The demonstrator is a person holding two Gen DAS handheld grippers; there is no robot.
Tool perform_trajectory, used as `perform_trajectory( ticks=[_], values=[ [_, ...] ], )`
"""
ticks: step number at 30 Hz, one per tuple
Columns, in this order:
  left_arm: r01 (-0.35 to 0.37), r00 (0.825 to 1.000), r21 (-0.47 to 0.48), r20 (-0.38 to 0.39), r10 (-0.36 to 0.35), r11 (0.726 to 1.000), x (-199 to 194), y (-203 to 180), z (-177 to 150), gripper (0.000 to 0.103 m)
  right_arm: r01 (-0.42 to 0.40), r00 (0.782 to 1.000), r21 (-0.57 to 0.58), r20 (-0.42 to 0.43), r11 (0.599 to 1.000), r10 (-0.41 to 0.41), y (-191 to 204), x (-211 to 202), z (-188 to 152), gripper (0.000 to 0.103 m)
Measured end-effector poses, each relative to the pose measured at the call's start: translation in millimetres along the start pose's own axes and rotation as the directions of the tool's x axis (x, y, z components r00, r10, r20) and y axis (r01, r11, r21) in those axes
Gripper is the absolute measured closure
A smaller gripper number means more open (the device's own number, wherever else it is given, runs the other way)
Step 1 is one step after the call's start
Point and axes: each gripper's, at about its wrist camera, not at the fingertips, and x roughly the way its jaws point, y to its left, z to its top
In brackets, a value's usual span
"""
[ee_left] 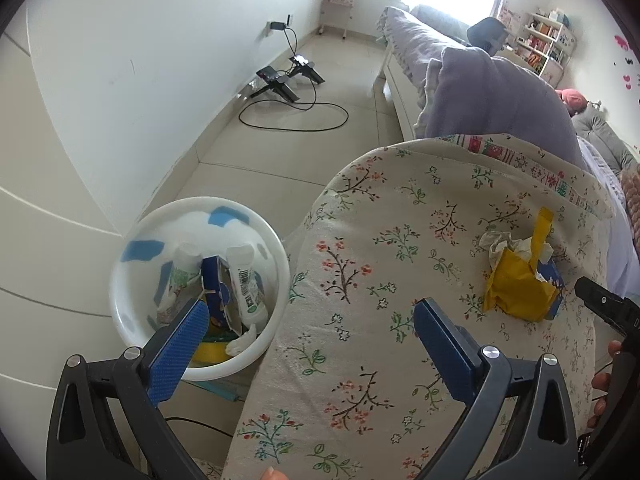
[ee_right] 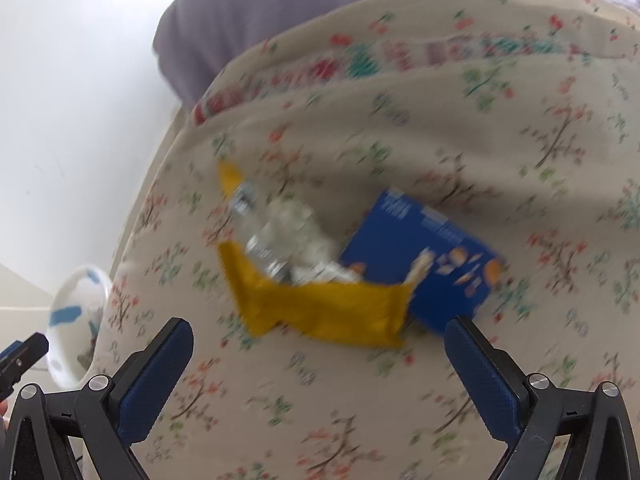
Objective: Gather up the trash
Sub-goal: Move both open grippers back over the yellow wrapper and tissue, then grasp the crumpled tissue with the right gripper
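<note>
A yellow wrapper lies on the floral cushion with crumpled white paper on it and a blue carton beside it. My right gripper hovers open just in front of this pile; part of it shows at the right edge of the left wrist view. My left gripper is open and empty above the cushion's left edge. Below it a white bin holds tubes, a blue carton and something yellow.
A lilac pillow lies behind the cushion on a bed. A white wall runs along the left. Black stands and a cable sit on the tiled floor further back. Shelves stand at the far right.
</note>
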Motion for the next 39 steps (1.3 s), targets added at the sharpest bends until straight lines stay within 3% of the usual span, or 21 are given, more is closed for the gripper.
perform_trajectory(
  ticks=[2, 5, 10, 15, 18, 21, 25, 28, 33, 39],
  values=[
    [0.001, 1.000, 0.011, 0.009, -0.001, 1.000, 1.6, -6.8, 1.5, 0.000, 0.002, 1.000, -0.018, 0.025, 1.000, -0.001, -5.5, -2.1, 3.4, 0.000],
    [0.001, 1.000, 0.025, 0.018, -0.001, 1.000, 3.5, -16.4, 3.1, 0.000, -0.017, 1.000, -0.025, -0.001, 1.000, 0.017, -9.8, -1.1, 11.5, 0.000],
    [0.002, 1.000, 0.041, 0.021, -0.003, 0.999, 6.9, -26.2, 4.4, 0.000, -0.051, 0.999, 0.037, 0.007, 0.998, 0.051, -10.5, 5.1, 26.0, 0.001],
    [0.012, 1.000, 0.028, 0.008, -0.013, 1.000, 10.3, -25.8, 6.1, 0.000, -0.070, 0.998, 0.103, 0.000, 0.992, 0.071, -11.5, 20.8, 34.7, 0.038],
    [0.015, 1.000, 0.018, 0.002, -0.015, 1.000, 11.7, -22.9, 7.6, 0.000, -0.107, 0.994, 0.141, -0.013, 0.984, 0.110, -10.9, 32.4, 34.9, 0.048],
    [0.016, 1.000, 0.010, -0.006, -0.016, 1.000, 12.8, -18.9, 8.4, 0.000, -0.144, 0.989, 0.157, -0.016, 0.977, 0.149, -5.8, 38.9, 35.5, 0.052],
    [0.010, 1.000, 0.010, -0.017, -0.010, 1.000, 14.1, -15.2, 7.8, 0.000, -0.142, 0.988, 0.147, -0.036, 0.979, 0.149, 4.5, 49.4, 34.0, 0.063],
    [0.012, 0.999, 0.012, -0.030, -0.012, 1.000, 14.3, -13.4, 6.2, 0.000, -0.149, 0.985, 0.157, -0.063, 0.976, 0.160, 9.9, 63.4, 30.8, 0.083],
    [0.024, 0.999, 0.013, -0.040, -0.024, 1.000, 11.7, -10.4, 4.7, 0.000, -0.203, 0.971, 0.144, -0.098, 0.969, 0.218, 26.7, 68.3, 22.1, 0.092],
    [0.039, 0.998, 0.004, -0.045, -0.039, 0.999, 7.8, -10.0, 2.3, 0.000, -0.254, 0.962, 0.083, -0.080, 0.964, 0.260, 53.5, 44.4, 15.7, 0.092]
  ],
)
